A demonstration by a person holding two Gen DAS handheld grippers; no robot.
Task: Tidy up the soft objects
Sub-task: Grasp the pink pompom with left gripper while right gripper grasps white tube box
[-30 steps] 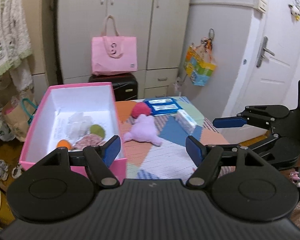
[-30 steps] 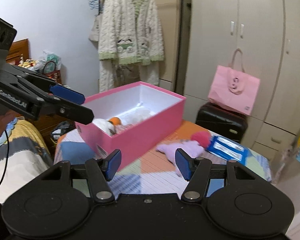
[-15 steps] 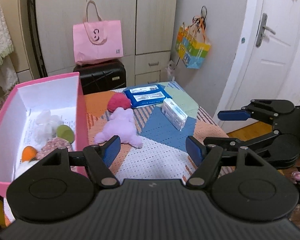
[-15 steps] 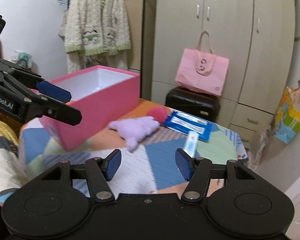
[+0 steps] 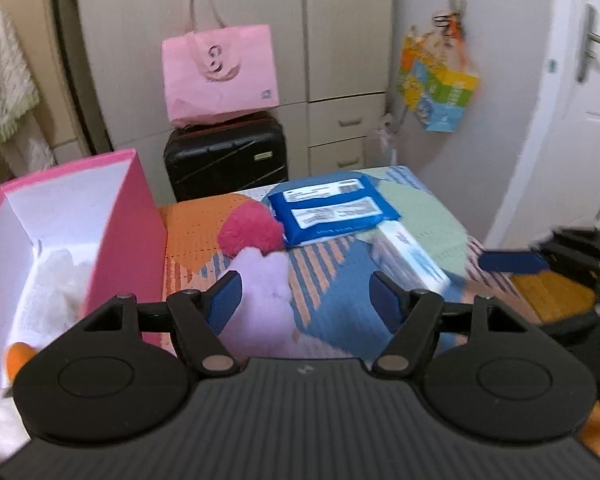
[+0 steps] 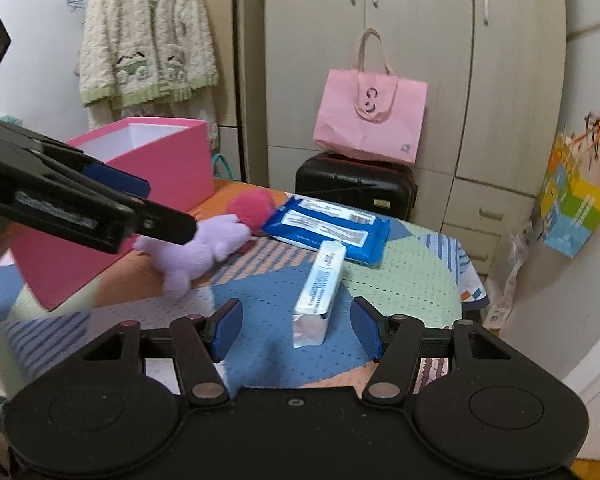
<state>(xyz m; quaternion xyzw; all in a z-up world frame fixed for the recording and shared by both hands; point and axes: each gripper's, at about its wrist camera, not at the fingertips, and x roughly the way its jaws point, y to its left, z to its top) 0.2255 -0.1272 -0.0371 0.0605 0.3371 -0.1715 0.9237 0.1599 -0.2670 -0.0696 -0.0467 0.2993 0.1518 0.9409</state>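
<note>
Where the left tool (image 5: 304, 300) hovers, it hides the lilac plush (image 5: 266, 292) partly.

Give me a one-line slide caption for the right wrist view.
Open right gripper lines up on the white tissue pack while the left gripper reaches the purple plush beside the pink box.

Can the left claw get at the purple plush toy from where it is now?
Probably yes. The left claw is open, with the purple plush toy lying on the table just ahead between its fingers. Nothing covers the toy; only the pink box stands close on one side.
</note>
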